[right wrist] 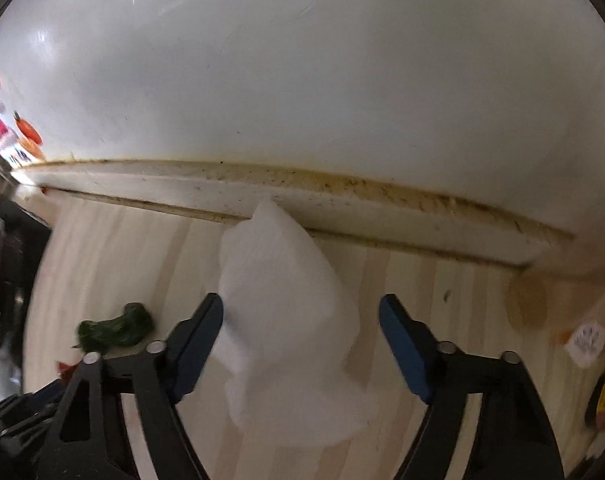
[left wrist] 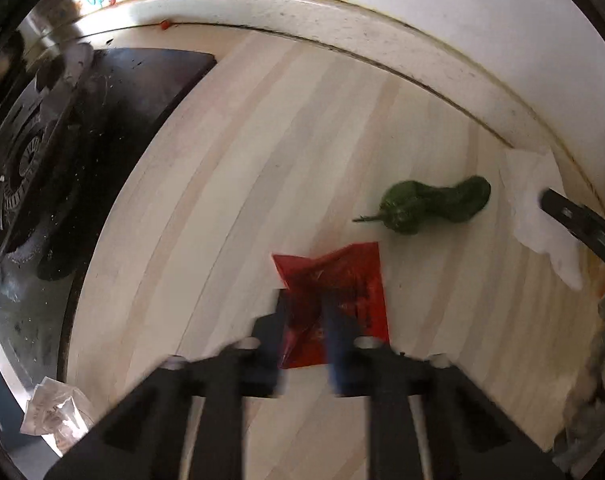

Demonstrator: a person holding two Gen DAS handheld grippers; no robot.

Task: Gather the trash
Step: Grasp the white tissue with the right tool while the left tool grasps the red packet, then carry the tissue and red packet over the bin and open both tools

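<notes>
A red plastic wrapper [left wrist: 338, 280] lies on the pale wooden counter [left wrist: 262, 160]. My left gripper [left wrist: 305, 304] has its fingers close together around the wrapper's near part, apparently pinching it. A crumpled white paper towel [right wrist: 286, 320] lies by the wall; it also shows in the left wrist view [left wrist: 538, 204]. My right gripper [right wrist: 301, 312] is open, its blue-padded fingers on either side of the towel. One right finger [left wrist: 574, 220] shows in the left wrist view on the towel.
A green pepper [left wrist: 430, 202] lies between the wrapper and the towel, also in the right wrist view [right wrist: 114, 330]. A black stove [left wrist: 62, 140] is at the left. A white wall [right wrist: 302, 80] bounds the counter. Clear crumpled plastic [left wrist: 54, 412] lies at the lower left. A small packet [right wrist: 588, 340] sits at the right.
</notes>
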